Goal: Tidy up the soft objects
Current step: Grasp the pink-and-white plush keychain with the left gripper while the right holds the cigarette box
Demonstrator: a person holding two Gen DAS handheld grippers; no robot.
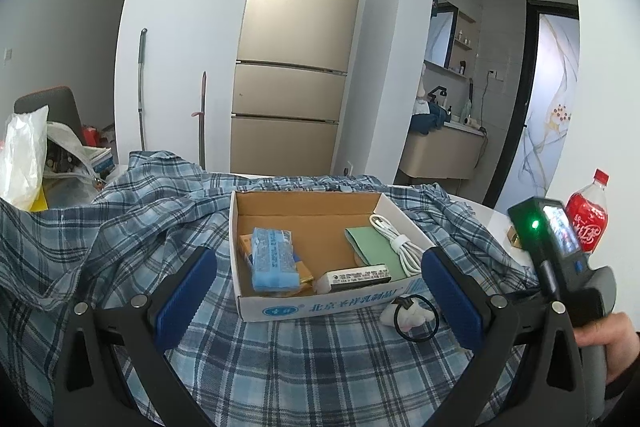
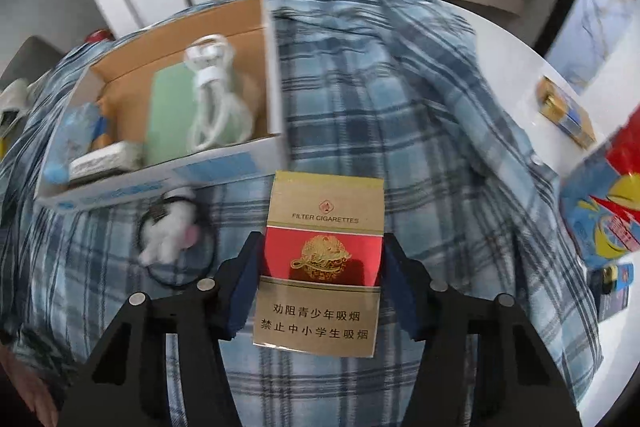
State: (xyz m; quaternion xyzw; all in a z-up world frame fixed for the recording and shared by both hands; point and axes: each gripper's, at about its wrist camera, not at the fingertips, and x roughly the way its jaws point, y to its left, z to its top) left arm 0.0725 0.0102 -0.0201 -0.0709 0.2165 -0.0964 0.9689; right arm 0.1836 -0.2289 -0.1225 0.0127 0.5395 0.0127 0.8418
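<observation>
An open cardboard box (image 1: 320, 301) sits on a blue plaid shirt (image 1: 120, 235) spread over the table. Inside it lie a blue tissue pack (image 1: 274, 257), a green card (image 1: 374, 247), a white cable (image 1: 396, 239) and a white battery block (image 1: 354, 277). My left gripper (image 1: 320, 287) is open, its jaws standing either side of the box's front. My right gripper (image 2: 320, 267) is shut on a gold and red cigarette pack (image 2: 322, 259), held above the shirt to the right of the box (image 2: 160, 183). A white plush hair tie (image 2: 168, 237) lies in front of the box; it also shows in the left wrist view (image 1: 408, 313).
A red cola bottle (image 1: 588, 223) stands at the right on the white table. A gold and blue pack (image 2: 566, 117), a blue and red snack bag (image 2: 608, 207) and a small blue box (image 2: 616, 289) lie at the right. Plastic bags (image 1: 24, 155) sit at the far left.
</observation>
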